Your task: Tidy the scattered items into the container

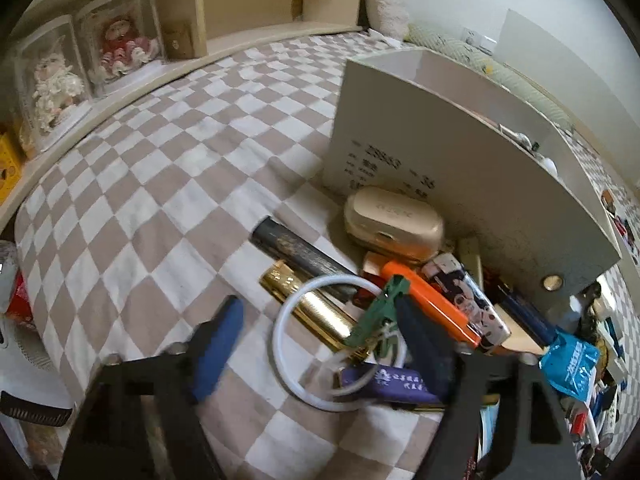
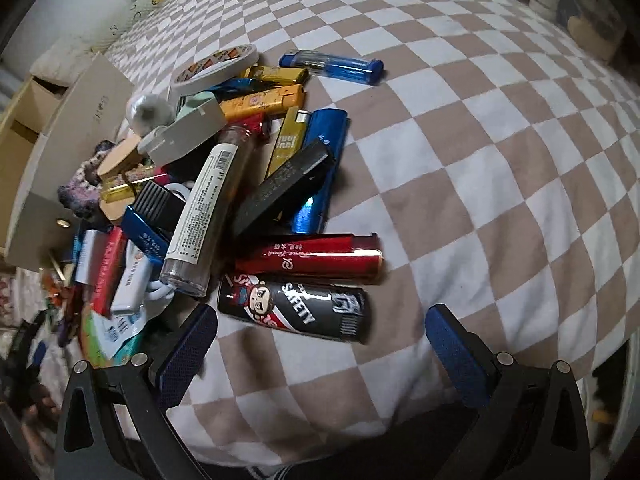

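Place: a home bedroom.
Surface: a bed under a tan-and-white checked fabric cover (image 1: 160, 184), soft and creased.
Headboard, 11 o'clock in the left wrist view: a pale wooden shelf unit (image 1: 256, 4) with open compartments.
Keepsakes, 10 o'clock: two dolls in clear plastic display boxes (image 1: 88, 60) on the ledge.
Bedding, 1 o'clock: a cream fluffy pillow (image 1: 386, 4) against a plain white wall (image 1: 560, 40).

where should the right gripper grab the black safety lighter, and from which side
Grip the black SAFETY lighter across the middle of its long flat body, coming from above. It lies flat on the checkered cloth, apart from the pile, and the open right gripper probably spans it.
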The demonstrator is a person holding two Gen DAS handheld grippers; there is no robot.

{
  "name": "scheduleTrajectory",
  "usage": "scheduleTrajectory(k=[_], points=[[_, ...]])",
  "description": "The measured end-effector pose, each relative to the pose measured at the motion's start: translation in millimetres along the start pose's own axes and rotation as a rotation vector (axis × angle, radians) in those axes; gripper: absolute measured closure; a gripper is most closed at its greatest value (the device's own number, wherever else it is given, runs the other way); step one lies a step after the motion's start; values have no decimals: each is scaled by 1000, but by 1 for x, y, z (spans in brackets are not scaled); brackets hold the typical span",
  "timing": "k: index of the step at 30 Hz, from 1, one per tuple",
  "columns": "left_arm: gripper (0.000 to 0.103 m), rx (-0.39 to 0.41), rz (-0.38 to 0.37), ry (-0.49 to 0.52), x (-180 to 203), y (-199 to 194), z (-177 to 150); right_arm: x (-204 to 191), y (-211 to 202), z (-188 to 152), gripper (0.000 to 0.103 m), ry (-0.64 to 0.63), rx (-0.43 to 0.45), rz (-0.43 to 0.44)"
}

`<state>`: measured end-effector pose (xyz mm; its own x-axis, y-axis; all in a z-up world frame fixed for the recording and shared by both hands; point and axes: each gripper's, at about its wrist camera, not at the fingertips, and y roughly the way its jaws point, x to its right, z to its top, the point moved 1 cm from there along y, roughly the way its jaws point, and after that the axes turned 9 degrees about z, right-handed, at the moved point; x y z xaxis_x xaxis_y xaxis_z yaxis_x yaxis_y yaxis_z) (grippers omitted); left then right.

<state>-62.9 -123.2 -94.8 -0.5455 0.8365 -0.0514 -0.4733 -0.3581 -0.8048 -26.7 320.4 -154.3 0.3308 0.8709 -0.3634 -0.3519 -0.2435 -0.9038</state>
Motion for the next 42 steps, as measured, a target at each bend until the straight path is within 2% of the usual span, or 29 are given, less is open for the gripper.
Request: scheduleTrajectory(k=[8, 11, 13, 16, 18, 20, 22, 23, 27, 34, 37, 42], points=[[22, -54, 10, -32, -6, 12, -3, -17, 8, -5, 0, -59, 67, -85], [12, -63, 8, -32, -5, 14, -4, -25, 13, -5, 0, -102, 89, -105], [9, -69, 4, -32, -5, 15, -4, -25, 12, -5, 1, -114, 99, -103], [7, -85, -2, -27, -3, 18, -5, -18, 6, -4, 12, -96, 115, -88], [7, -93, -3, -20, -2, 21, -5, -13, 1, -5, 14, -84, 123, -69], [8, -91, -11, -12, 0, 21, -5, -12, -2, -6, 21, -75, 135, -51], [20, -89, -37, 1, 3, 19, -6, -12, -4, -4, 21, -55, 142, -19], [39, -89, -63, 6, 4, 18, -6, -8, -6, -4, 21, -39, 144, 6], [53, -78, -65, 11, 4, 14, -6, -4, -9, -5, 21, 7, 146, 70], [70, -79, -137, -51, -9, 13, 2, 3, -8, 2, 21, 66, 150, 142], [74, -66, -98, -84, -17, 16, 9, 8, -6, 7, 21, 99, 148, 180], [74, -41, -30, -150, -38, 21, 21, 12, -3, 16, 21, 130, 153, 206]])
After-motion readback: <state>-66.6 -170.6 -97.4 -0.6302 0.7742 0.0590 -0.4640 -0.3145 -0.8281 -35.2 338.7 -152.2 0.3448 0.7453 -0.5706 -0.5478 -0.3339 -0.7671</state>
